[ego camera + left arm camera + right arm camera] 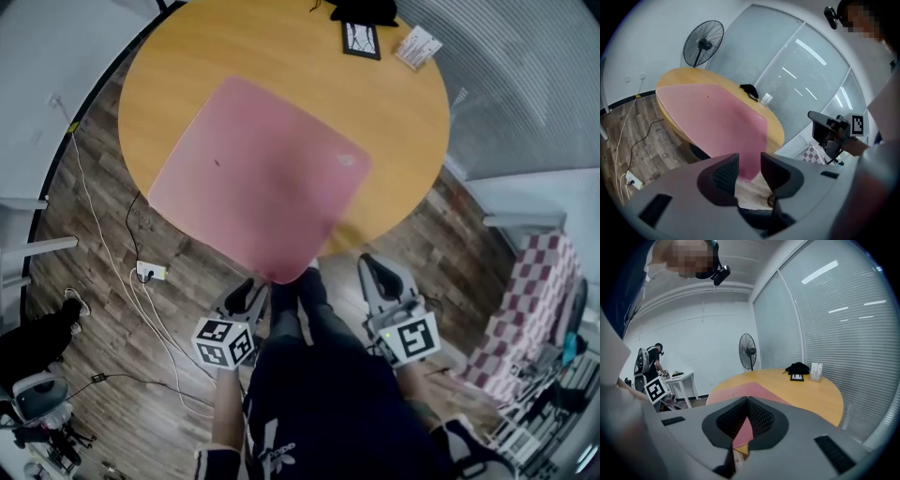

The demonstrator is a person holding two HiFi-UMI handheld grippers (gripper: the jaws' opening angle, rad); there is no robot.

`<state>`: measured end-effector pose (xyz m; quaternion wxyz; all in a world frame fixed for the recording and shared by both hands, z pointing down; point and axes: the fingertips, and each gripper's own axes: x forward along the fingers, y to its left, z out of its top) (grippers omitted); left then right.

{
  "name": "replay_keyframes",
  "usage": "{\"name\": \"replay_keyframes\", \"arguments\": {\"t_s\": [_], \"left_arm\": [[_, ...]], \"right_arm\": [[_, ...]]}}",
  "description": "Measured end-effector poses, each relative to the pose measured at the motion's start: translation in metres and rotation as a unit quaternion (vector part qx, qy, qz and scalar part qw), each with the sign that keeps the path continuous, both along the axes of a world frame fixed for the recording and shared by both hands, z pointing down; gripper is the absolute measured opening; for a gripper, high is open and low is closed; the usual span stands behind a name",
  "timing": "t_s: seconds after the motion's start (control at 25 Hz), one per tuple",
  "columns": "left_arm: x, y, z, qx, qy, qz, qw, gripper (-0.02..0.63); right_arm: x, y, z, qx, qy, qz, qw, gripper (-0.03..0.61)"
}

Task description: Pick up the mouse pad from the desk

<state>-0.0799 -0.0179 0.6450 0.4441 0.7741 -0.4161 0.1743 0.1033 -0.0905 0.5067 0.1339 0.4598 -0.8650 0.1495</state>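
A large pink mouse pad [258, 178] lies flat on the round wooden table [403, 122], with its near corner hanging over the table's front edge. My left gripper [251, 292] is low by the person's legs, just below and left of that corner. In the left gripper view its jaws [750, 164] stand open with nothing between them, and the mouse pad [717, 117] shows beyond the gap. My right gripper [375, 267] sits right of the corner, away from the pad. In the right gripper view its fingertips [746, 401] meet, shut on nothing, with the mouse pad [738, 391] ahead.
At the table's far side lie a black item with a framed picture [361, 39] and a white card holder [417, 45]. Cables and a power strip [150, 272] lie on the wooden floor at left. A standing fan [703, 44] is behind the table. A checkered cloth [530, 300] is at right.
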Motion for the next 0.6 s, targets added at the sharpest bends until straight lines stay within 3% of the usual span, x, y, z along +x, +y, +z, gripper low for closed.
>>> {"name": "replay_keyframes", "arguments": {"t_s": [0.16, 0.32, 0.6], "left_arm": [[0.008, 0.009, 0.035, -0.050, 0.027, 0.003, 0.9984, 0.130], [0.014, 0.014, 0.066, -0.085, 0.024, 0.015, 0.9960, 0.132], [0.023, 0.015, 0.090, -0.107, 0.041, 0.012, 0.9934, 0.140]], "right_arm": [[-0.001, 0.010, 0.015, -0.020, 0.003, 0.006, 1.000, 0.002], [-0.006, 0.020, 0.027, -0.036, 0.007, 0.003, 0.999, 0.002], [-0.010, 0.028, 0.031, -0.041, 0.005, 0.008, 0.999, 0.002]]}}
